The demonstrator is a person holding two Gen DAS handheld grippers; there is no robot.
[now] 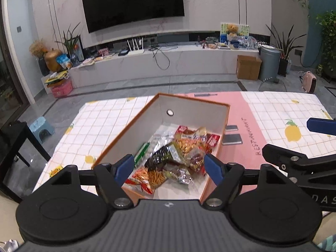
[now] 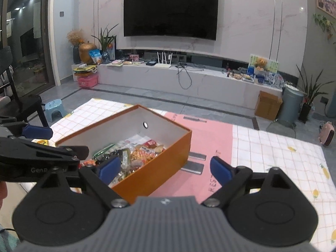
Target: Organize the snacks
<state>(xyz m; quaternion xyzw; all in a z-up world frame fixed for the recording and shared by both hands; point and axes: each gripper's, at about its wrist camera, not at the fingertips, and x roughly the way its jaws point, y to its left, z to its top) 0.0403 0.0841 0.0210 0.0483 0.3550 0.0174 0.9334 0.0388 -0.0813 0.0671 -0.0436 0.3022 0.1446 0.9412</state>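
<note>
An orange box [image 1: 218, 157] with white inner walls stands on the table and holds a pile of snack packets [image 1: 174, 157]. It also shows in the right wrist view [image 2: 151, 172], with the snack packets [image 2: 136, 153] inside. My left gripper [image 1: 169, 168] is open and empty, hovering above the near end of the box over the packets. My right gripper [image 2: 166, 169] is open and empty, above the box's near right corner. One snack packet [image 2: 41, 141] lies on the cloth left of the box.
The table carries a checked lemon-print cloth [image 1: 283, 113] and a pink mat [image 2: 205, 138]. Two dark flat packets [image 2: 193, 167] lie on the mat right of the box. A thin dark bar [image 1: 204, 94] lies at the far edge. Beyond are a floor and TV bench.
</note>
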